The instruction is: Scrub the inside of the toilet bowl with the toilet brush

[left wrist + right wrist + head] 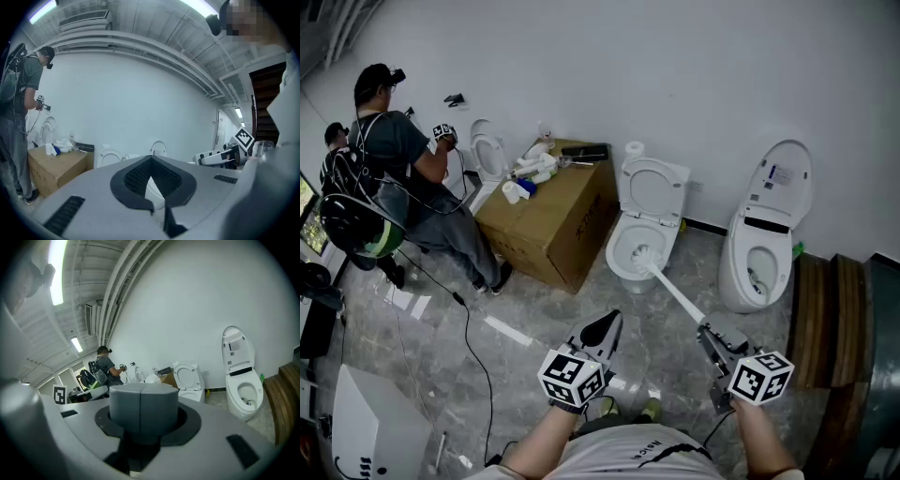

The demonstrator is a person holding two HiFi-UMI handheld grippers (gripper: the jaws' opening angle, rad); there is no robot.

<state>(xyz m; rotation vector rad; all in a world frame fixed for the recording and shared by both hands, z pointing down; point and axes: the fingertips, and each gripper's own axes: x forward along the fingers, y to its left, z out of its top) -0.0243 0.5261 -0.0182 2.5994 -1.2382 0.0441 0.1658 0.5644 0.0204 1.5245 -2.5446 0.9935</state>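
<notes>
A white toilet [623,247] stands against the wall with its lid up. The white toilet brush [646,258] has its head down in the bowl, and its long handle [677,296] slants back toward me. My right gripper [713,339] is shut on the handle's near end, which shows as a grey stub [143,408] between the jaws in the right gripper view [143,414]. My left gripper [603,329] hangs to the left of the handle, apart from it and above the floor. Its dark jaws [151,180] meet with nothing held.
A second toilet [764,246] with a raised lid stands to the right, beside wooden steps [825,309]. A cardboard box [551,223] with bottles sits left of the toilet. Another person [405,173] works at a third toilet [488,150]. A cable [469,323] crosses the floor.
</notes>
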